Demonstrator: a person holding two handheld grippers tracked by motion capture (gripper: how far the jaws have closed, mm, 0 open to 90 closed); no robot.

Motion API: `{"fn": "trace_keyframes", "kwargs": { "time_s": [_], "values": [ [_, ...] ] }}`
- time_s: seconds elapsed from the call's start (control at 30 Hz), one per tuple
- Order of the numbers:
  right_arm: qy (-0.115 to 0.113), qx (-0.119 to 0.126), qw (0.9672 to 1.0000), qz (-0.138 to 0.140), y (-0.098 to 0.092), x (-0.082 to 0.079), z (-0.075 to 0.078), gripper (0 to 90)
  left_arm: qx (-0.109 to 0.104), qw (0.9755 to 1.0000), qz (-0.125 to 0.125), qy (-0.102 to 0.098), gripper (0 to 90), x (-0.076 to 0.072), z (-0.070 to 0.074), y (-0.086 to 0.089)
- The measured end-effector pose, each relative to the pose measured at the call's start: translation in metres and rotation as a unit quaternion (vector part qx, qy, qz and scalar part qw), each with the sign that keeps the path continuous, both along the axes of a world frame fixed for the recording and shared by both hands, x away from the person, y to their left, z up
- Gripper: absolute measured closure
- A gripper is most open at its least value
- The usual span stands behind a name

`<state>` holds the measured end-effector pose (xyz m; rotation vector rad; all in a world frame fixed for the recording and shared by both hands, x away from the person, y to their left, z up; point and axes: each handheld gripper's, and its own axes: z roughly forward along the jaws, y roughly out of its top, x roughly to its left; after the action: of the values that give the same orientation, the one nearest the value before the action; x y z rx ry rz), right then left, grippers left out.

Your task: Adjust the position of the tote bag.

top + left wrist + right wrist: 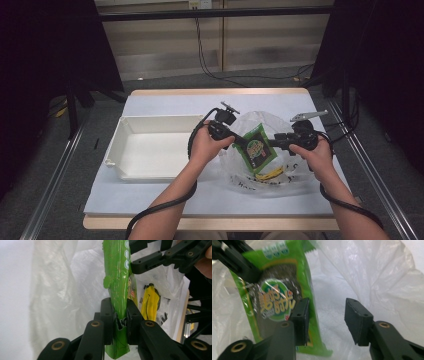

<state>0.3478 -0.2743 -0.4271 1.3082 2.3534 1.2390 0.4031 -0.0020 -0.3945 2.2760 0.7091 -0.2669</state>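
Two grippers are working above the plastic bag (260, 170): left gripper (119, 317) is clamping the green packet (256, 147), right gripper (325, 320) is standing open; keeping that pinch firm seems wise.

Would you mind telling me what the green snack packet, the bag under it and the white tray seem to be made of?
Green snack packet: glossy plastic film, creased and shiny. Bag: thin translucent plastic, crinkled. White tray: probably rigid moulded plastic, matt and smooth.

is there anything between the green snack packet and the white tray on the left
Nothing visible. The left gripper is clamped on the green snack packet above the clear plastic bag. The white tray lies open beside it, with bare table between.
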Motion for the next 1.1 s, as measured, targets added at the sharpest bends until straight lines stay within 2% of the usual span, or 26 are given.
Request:
{"fn": "trace_keyframes", "kwargs": {
  "time_s": [0.17,0.2,0.27,0.37,0.5,0.6,0.97,1.1],
  "values": [
    [0.001,-0.007,1.0000,0.002,0.001,-0.001,-0.001,50.0,-0.006,0.9999,0.010,-0.005,79.9,0.000,0.006,0.001],
    [0.002,-0.019,0.9998,0.003,0.001,-0.003,-0.002,46.4,0.000,0.9999,0.004,-0.012,79.9,0.000,0.010,0.000],
    [0.002,-0.023,0.9997,0.002,0.002,-0.004,-0.003,45.7,-0.002,0.9999,0.009,-0.012,79.9,-0.001,0.012,-0.001],
    [0.001,-0.036,0.9994,-0.001,0.001,-0.009,-0.005,37.0,0.003,0.9997,0.005,-0.022,79.9,0.001,0.020,-0.002],
    [0.003,-0.042,0.9991,-0.001,0.002,-0.012,-0.005,32.0,0.006,0.9998,0.001,-0.021,79.9,0.000,0.024,-0.005],
    [-0.002,-0.056,0.9984,-0.006,0.004,-0.015,-0.004,24.6,0.008,0.9997,-0.001,-0.021,79.9,0.001,0.027,-0.006],
    [-0.014,-0.068,0.9976,-0.007,0.005,-0.027,-0.005,15.1,0.015,0.9993,-0.018,-0.028,80.0,-0.005,0.038,-0.006],
    [-0.014,-0.059,0.9982,-0.006,0.001,-0.031,-0.009,13.0,0.022,0.9991,-0.022,-0.028,80.0,-0.006,0.036,-0.009]
  ]
}}
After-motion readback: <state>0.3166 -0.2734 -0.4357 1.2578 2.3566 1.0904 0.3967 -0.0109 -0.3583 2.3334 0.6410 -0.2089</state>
